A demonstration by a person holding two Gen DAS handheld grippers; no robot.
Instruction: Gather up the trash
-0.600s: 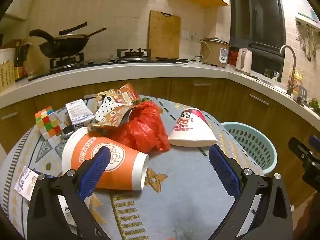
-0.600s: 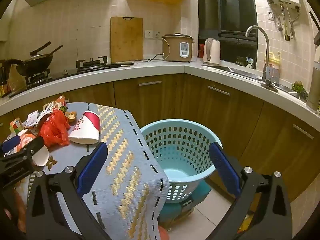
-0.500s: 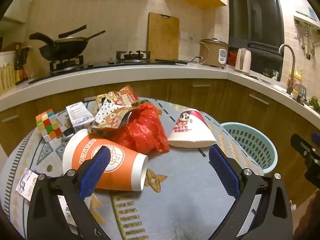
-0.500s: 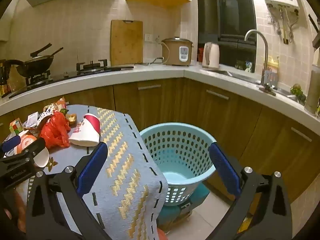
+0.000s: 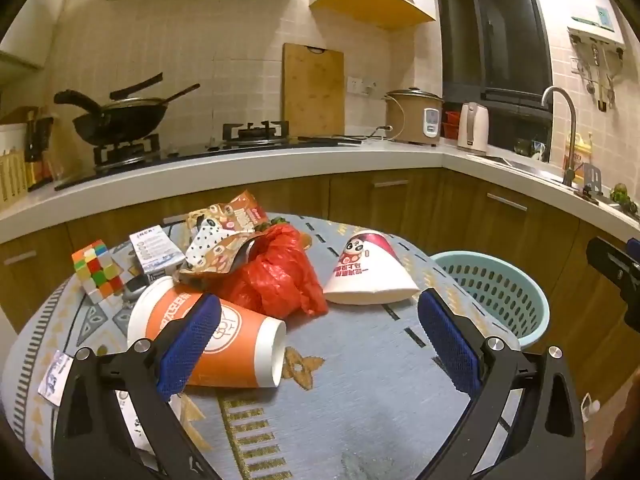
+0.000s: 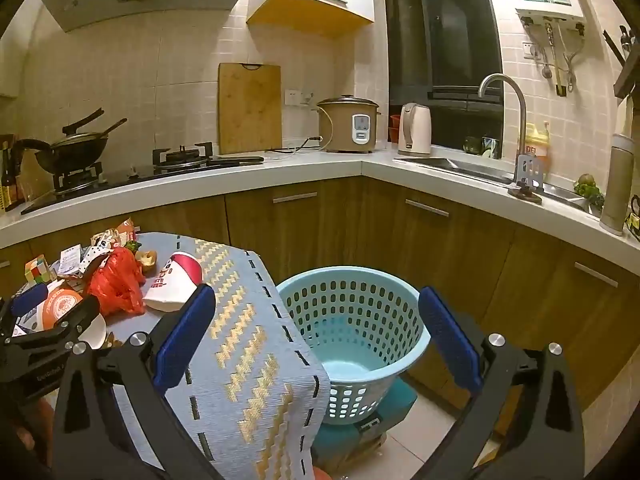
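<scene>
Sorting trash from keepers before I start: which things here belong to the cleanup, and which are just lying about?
For the job: orange cup, red plastic bag, flattened white cup, snack wrapper, blue basket.

Lying about: puzzle cube, small box, wok, rice cooker.

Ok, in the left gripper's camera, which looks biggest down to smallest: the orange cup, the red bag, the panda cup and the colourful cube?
1. orange cup, though it lies nearest the camera.
2. red bag and panda cup look about alike; I won't rank them.
3. colourful cube, smallest.
</scene>
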